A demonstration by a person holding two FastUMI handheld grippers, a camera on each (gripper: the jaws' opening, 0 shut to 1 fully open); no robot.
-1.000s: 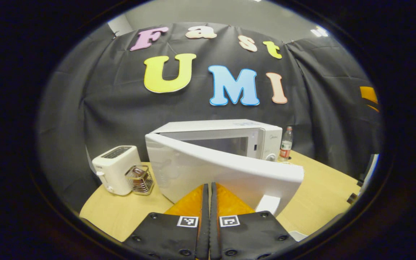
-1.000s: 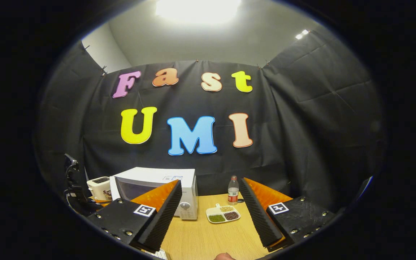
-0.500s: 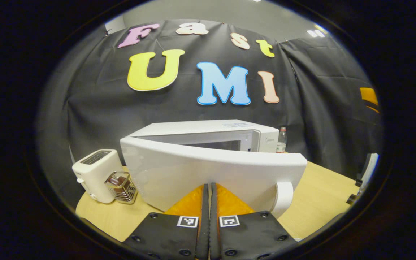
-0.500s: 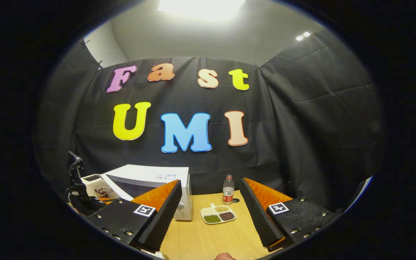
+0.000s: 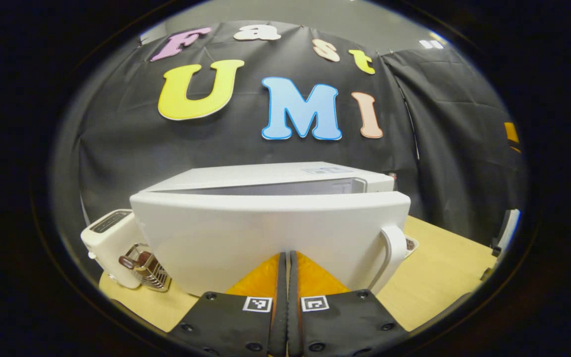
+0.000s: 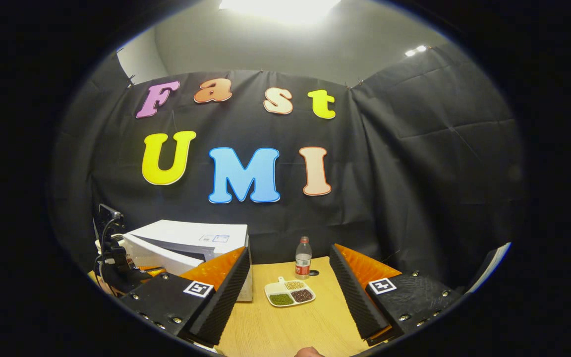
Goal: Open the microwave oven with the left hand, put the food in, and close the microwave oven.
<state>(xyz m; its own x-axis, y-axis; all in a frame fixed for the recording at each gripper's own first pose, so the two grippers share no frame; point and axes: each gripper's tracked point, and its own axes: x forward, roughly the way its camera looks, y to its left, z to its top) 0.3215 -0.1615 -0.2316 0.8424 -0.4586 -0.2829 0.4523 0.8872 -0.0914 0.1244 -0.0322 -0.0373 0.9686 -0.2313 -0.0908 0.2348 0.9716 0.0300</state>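
White microwave (image 5: 265,238) dead ahead of the left claw, cream-white toaster (image 5: 109,238) off to its left. Between the right claw's fingers: white dish (image 6: 289,292) on pale wood-grain table (image 6: 285,332), with green, tan and dark, maybe brown, fillings.

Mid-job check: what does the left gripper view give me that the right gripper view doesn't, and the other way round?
Left gripper view: the door close up, standing open, with its handle at the right, a toaster beside a wire rack, and the left gripper shut.

Right gripper view: the bottle at the back of the table, and the right gripper open above the table.

Both: the microwave, the wooden table, and the plate of food, which is just an edge past the handle in the left gripper view.
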